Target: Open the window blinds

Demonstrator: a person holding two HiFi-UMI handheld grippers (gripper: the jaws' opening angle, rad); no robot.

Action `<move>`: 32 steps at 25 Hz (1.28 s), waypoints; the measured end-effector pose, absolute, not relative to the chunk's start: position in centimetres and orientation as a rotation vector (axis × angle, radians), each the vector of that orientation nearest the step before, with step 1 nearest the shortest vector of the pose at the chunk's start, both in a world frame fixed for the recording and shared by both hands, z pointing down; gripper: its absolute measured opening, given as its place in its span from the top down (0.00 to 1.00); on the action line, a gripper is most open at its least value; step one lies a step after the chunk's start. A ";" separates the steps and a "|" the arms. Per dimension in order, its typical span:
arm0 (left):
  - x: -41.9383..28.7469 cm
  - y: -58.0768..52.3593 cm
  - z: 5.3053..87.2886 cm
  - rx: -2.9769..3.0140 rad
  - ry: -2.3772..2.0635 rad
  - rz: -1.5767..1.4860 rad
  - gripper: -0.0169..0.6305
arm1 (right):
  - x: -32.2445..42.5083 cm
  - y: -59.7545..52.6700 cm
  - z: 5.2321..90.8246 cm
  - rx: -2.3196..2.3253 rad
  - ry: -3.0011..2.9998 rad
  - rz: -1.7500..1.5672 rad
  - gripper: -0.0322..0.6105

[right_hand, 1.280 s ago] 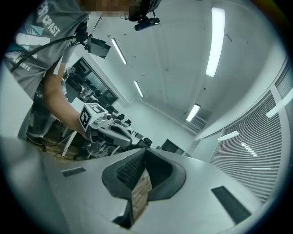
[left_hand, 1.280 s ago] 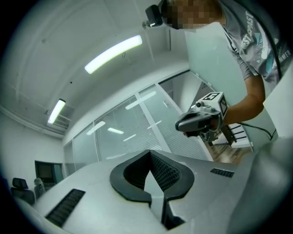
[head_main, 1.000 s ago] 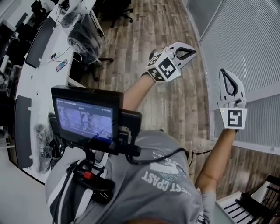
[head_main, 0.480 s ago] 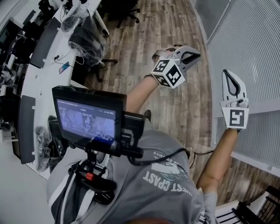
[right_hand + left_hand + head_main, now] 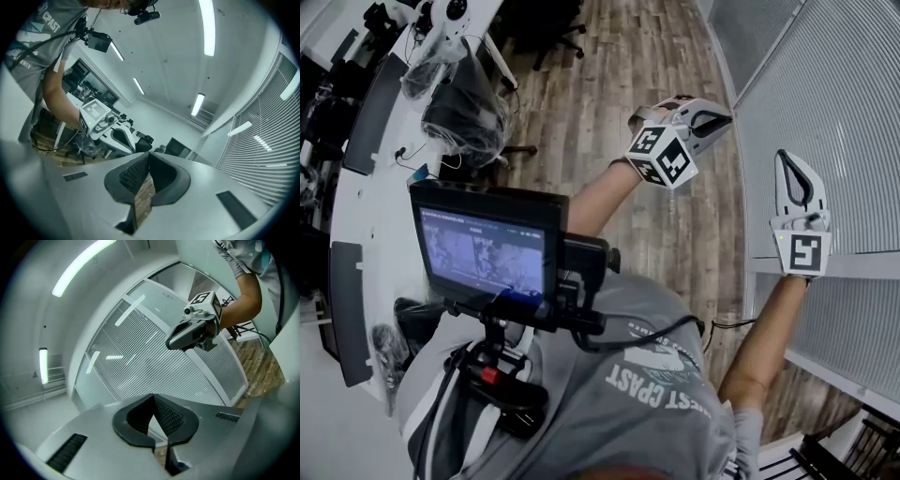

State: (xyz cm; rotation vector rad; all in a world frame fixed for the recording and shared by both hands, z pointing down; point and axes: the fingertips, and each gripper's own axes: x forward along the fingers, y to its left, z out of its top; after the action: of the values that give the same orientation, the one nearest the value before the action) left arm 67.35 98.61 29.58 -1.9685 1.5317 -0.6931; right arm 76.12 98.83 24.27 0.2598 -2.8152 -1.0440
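Window blinds (image 5: 853,112) hung closed; you held left gripper (image 5: 724,118) and right gripper (image 5: 784,156) pinched together, empty, probably to reach their control.

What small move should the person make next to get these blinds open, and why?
Probably bring the right tool nearer the blinds and part its jaws. The slats look closed, and both it and the left tool are shut with nothing between their jaws. No cord or rod shows clearly in these views, so a closer approach would likely help find one to grip.
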 end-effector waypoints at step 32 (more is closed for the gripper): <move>43.6 56.1 34.6 -1.892 1.701 -0.781 0.97 | 50.8 53.4 31.7 0.098 -2.543 -1.313 0.95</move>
State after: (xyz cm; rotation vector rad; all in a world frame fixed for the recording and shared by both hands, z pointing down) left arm 43.61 56.05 34.65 -1.8918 1.7009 -0.7810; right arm 50.81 53.44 31.67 0.0981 -2.5434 -1.3130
